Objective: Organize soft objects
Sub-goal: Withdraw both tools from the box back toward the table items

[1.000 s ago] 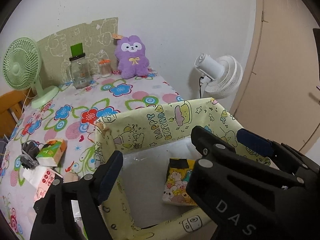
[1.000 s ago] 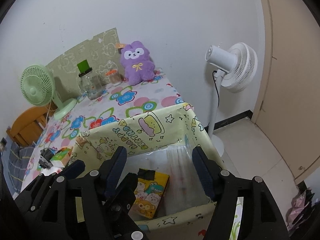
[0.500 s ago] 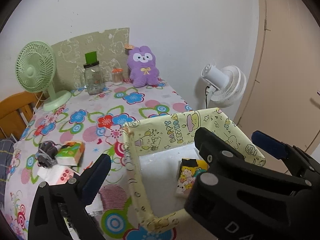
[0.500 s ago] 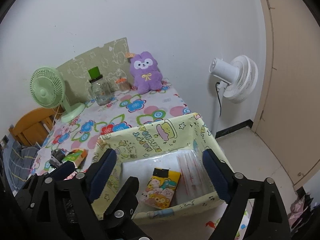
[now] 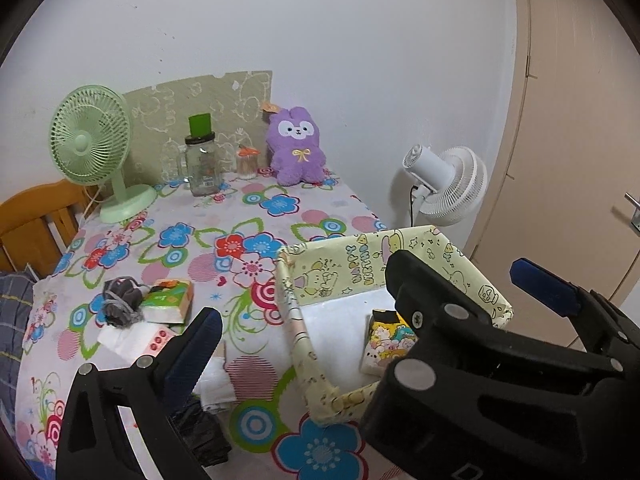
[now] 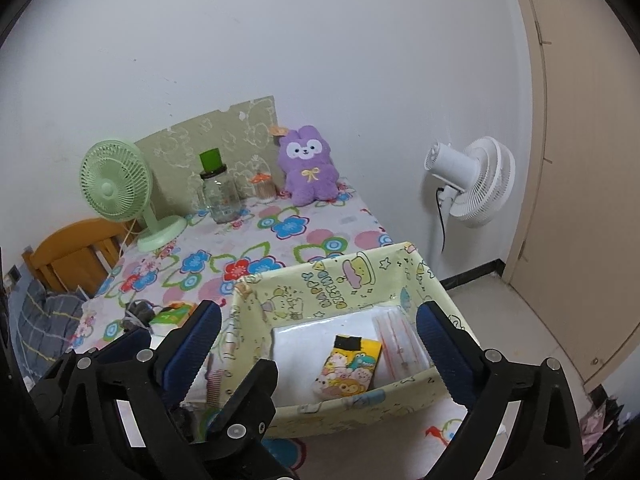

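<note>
A yellow cartoon-print box (image 5: 340, 276) (image 6: 332, 280) stands at the table's near right corner. In it lie a cartoon tissue pack (image 5: 384, 340) (image 6: 348, 368), a white pack (image 6: 304, 340) and a clear pack (image 6: 400, 340). My left gripper (image 5: 366, 292) is open and empty, held back from the box. My right gripper (image 6: 318, 316) hangs above the box's near side, its jaws opening with nothing between them. A purple plush (image 5: 296, 148) (image 6: 308, 172) sits against the far wall. A green tissue pack (image 5: 168, 300), a grey cloth (image 5: 120, 304) and a white-pink pack (image 5: 136, 340) lie left of the box.
A green desk fan (image 5: 92, 140), a glass jar (image 5: 202, 168) and a small orange-lidded pot (image 5: 247, 160) stand along the back of the floral tablecloth (image 5: 240, 220). A white floor fan (image 6: 472, 180) and a door (image 6: 580, 160) are to the right. A wooden chair (image 5: 32, 224) stands left.
Both grippers have drawn back and upward from the box, so more of the table shows. Both pairs of jaws stand wider. The cartoon pack stays in the box.
</note>
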Available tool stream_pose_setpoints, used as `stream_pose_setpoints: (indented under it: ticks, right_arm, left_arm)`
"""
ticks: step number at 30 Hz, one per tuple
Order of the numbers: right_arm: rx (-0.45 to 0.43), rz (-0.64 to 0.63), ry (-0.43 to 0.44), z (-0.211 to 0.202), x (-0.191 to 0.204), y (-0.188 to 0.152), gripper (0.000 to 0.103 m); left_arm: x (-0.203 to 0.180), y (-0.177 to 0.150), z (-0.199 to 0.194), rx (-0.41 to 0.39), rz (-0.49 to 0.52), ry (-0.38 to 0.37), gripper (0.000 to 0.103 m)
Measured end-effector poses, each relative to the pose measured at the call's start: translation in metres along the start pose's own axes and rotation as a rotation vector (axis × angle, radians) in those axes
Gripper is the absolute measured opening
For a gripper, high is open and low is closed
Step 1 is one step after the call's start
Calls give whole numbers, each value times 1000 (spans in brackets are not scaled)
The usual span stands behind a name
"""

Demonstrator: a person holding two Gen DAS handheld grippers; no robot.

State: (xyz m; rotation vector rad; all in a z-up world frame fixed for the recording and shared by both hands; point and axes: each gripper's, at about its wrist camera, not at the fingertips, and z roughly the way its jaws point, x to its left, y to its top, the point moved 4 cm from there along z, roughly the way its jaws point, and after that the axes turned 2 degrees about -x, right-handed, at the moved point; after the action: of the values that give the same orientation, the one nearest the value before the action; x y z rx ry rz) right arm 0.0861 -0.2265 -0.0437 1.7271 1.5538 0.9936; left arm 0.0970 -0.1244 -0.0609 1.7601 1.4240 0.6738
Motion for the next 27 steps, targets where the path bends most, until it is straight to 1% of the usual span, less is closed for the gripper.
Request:
stream_pose_setpoints:
  ticks: [6, 15, 27]
  right_arm:
    - [-17, -9, 18, -14, 14, -2, 101]
    - [-34, -30, 36, -30, 36, -7, 101]
    - [-45, -34, 71, -40, 61, -15, 101]
  left_arm:
    - [10, -1, -17, -28, 0, 22, 103]
    - [26, -8, -37, -45, -23, 35, 103]
    - [50, -18, -57, -84, -41, 84, 102]
